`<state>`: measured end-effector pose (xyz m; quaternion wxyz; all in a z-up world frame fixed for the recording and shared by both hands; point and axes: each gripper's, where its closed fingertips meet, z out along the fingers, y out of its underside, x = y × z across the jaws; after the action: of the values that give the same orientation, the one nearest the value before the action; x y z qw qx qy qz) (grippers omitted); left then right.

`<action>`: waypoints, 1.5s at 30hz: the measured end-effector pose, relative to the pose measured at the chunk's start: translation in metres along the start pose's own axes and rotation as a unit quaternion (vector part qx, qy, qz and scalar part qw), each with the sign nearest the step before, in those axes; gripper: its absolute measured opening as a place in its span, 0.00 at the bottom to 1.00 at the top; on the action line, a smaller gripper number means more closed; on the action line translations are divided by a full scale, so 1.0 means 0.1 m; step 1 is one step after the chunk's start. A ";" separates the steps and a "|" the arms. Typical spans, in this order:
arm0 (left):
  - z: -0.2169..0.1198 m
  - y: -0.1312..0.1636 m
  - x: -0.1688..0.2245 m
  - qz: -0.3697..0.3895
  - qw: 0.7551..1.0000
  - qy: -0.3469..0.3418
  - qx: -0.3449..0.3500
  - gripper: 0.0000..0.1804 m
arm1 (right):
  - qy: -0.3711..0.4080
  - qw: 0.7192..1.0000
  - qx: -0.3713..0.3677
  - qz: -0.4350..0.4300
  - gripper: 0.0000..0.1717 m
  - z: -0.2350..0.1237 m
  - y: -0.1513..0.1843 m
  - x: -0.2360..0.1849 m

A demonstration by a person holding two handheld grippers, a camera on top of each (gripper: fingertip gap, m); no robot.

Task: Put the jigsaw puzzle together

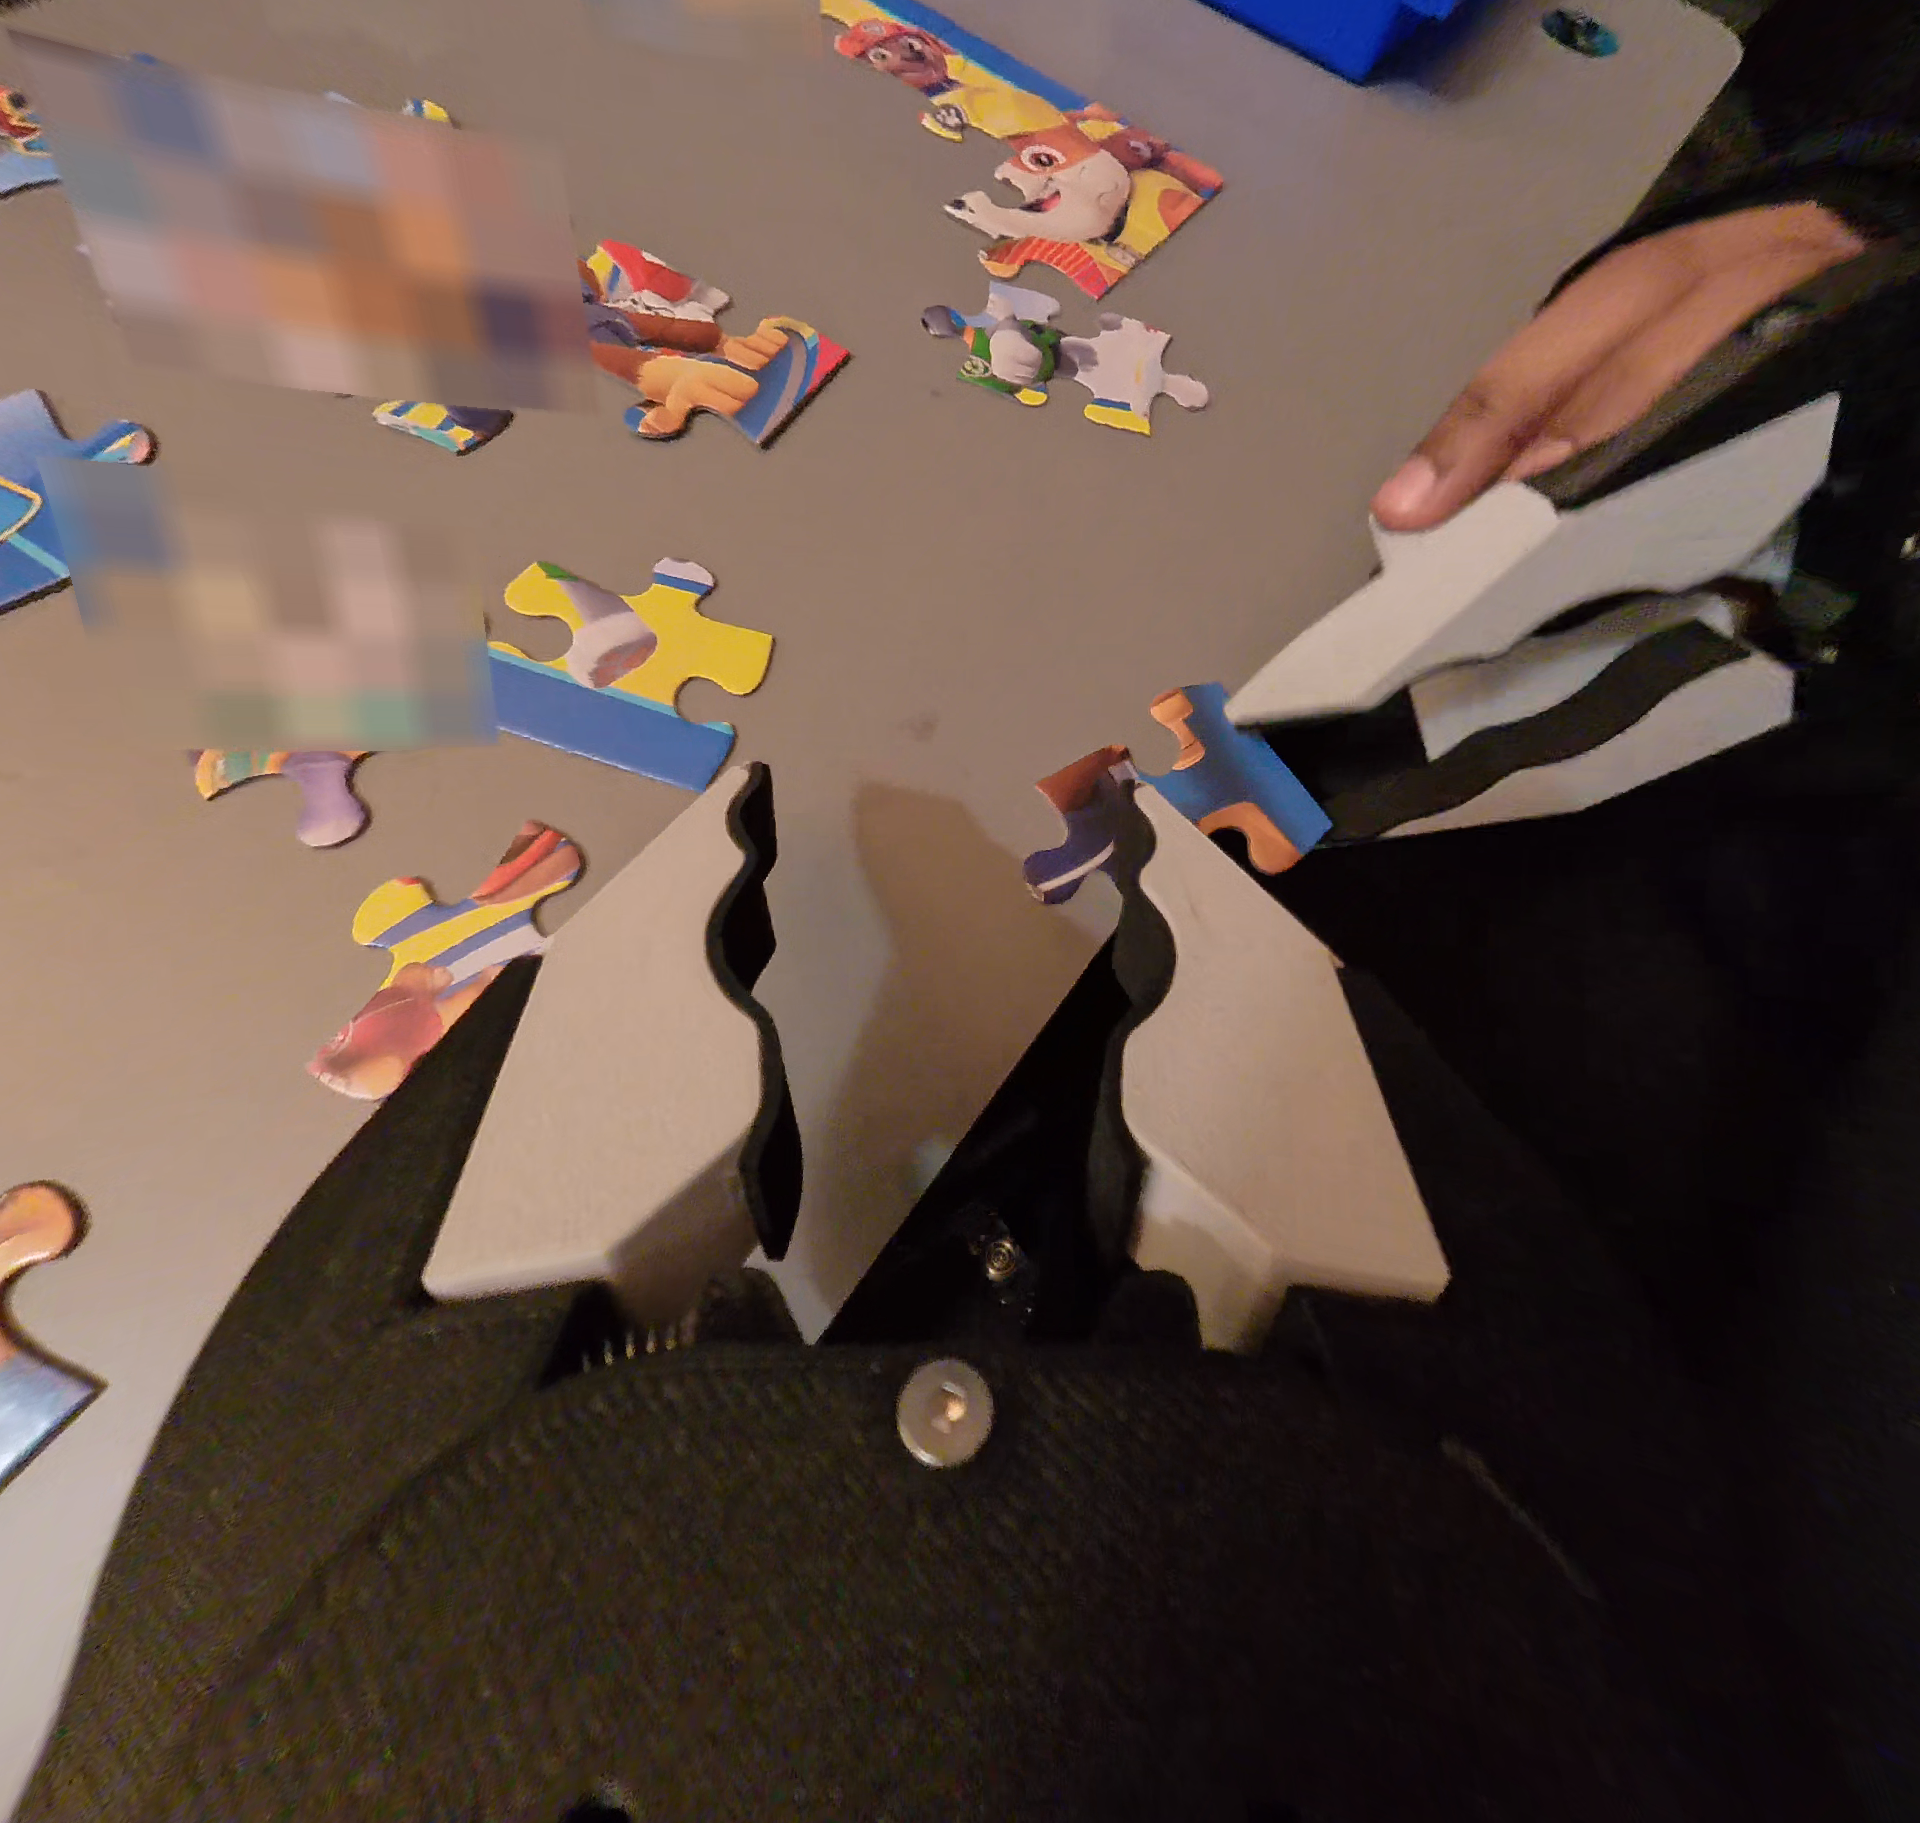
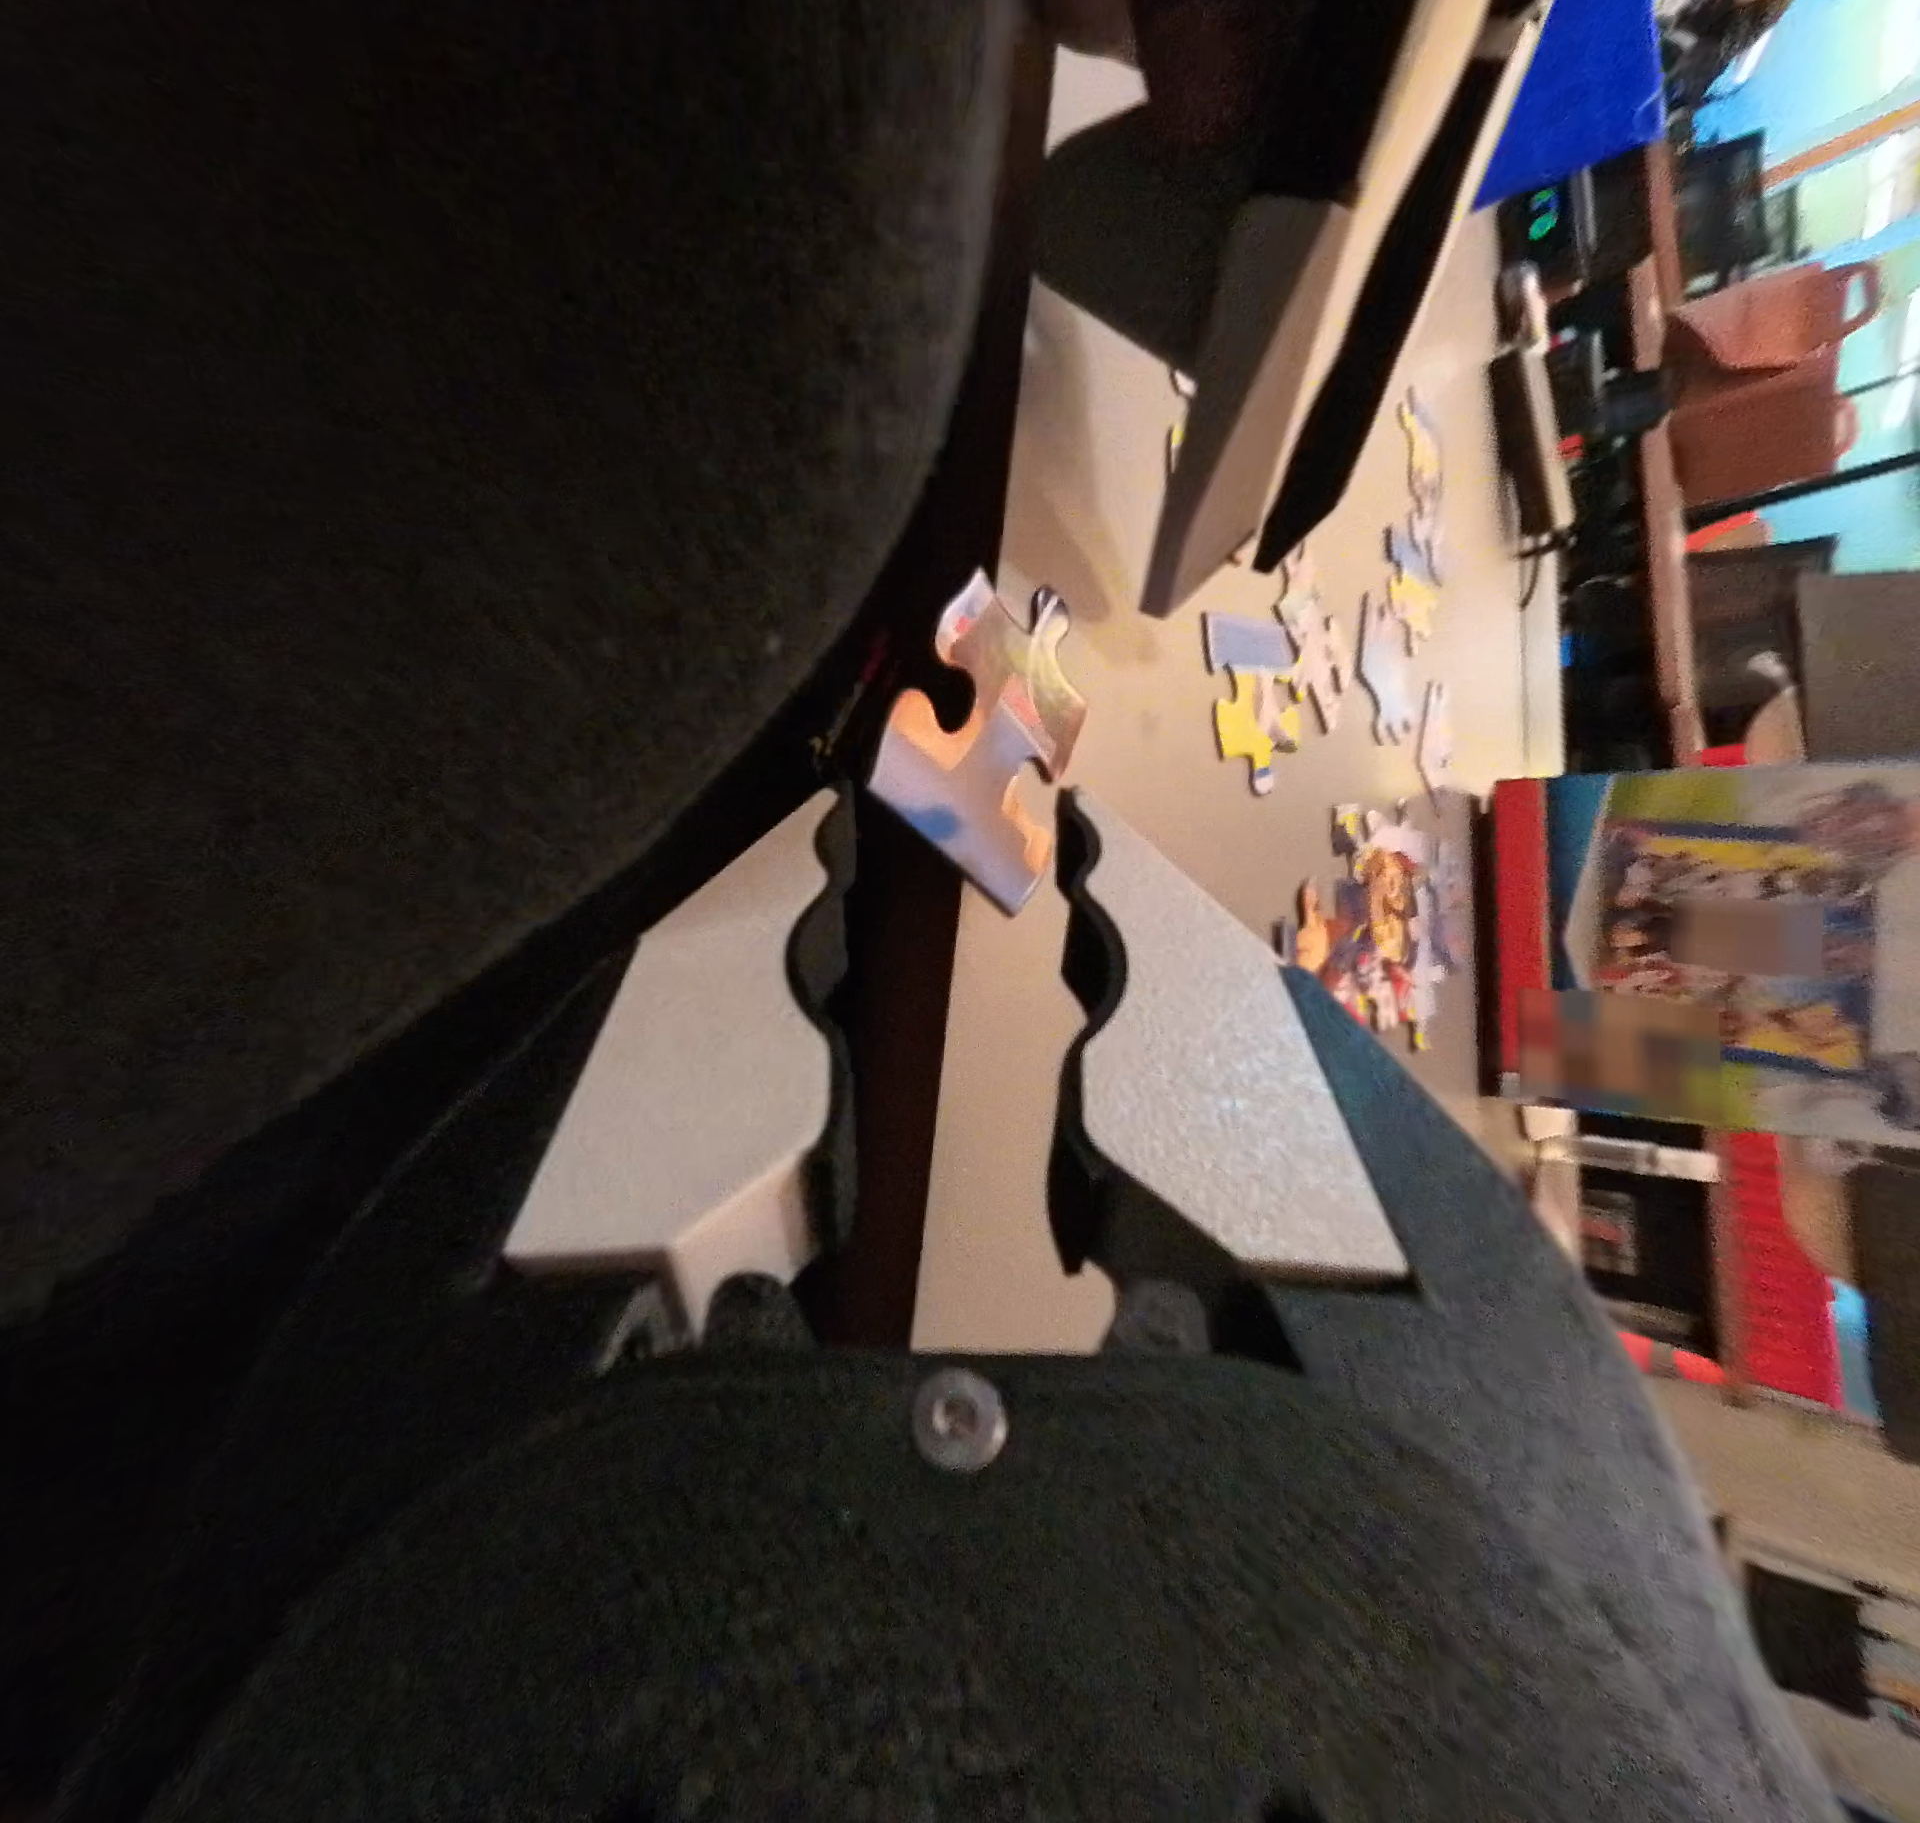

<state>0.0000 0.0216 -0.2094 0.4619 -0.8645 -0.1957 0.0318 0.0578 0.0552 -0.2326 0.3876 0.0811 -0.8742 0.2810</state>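
While the right gripper (image 2: 956,797) sits rolled on its side, its 2 fingers are closed on a puzzle piece (image 2: 977,776), blue w/ orange tabs. The piece sits right at the fingertips, tilted across the gap. 1 corner meets the left pad and the far edge meets the right pad, as far as the blur lets us tell. It hangs clear of the grey table (image 1: 935,547), casting a shadow past the tips.

The left gripper (image 1: 945,807) has its fingers wide apart w/ only bare table between them. The same piece shows just beyond its right fingertip, partly hidden by it. A yellow-and-blue piece (image 1: 623,672) lies just past its left fingertip, other loose pieces farther out. A hand (image 1: 1590,360) rests on top of the right gripper.

We judge this a shallow, skewed grip on thin card. Even pressure and a quiet wrist suit it, and the left fingers are best kept off the piece.
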 end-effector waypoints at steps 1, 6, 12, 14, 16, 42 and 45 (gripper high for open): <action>-0.02 -0.02 -0.03 -0.009 1.000 -0.006 0.005 0.34 | 0.004 1.000 -0.001 -0.005 0.18 0.01 -0.01 0.01; -0.17 -0.12 -0.11 -0.050 0.997 -0.014 0.050 0.34 | 0.047 0.999 0.024 0.012 0.00 -0.14 -0.11 0.19; -0.27 -0.36 -0.07 -0.167 0.975 0.069 0.129 0.34 | 0.206 0.976 0.009 0.069 0.00 -0.38 -0.05 0.95; -0.30 -0.51 -0.04 -0.232 0.950 0.125 0.167 0.31 | 0.250 0.966 -0.008 0.063 0.00 -0.39 -0.05 1.15; -0.31 -0.66 0.02 -0.291 0.915 0.196 0.198 0.29 | 0.276 0.960 -0.020 0.034 0.00 -0.32 -0.11 1.26; 0.05 -0.85 -0.47 -0.290 0.907 0.302 0.041 0.00 | -0.010 0.986 0.080 0.149 0.34 0.14 0.17 1.33; 0.10 -0.85 -0.46 -0.287 0.906 0.311 0.020 0.00 | -0.059 0.984 0.093 0.141 0.30 0.19 0.19 1.29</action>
<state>-0.0713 0.0551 -0.1518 0.5060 -0.7270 -0.2813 -0.3691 -0.0493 0.0706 -0.1581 0.2827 0.0095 -0.8682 0.4076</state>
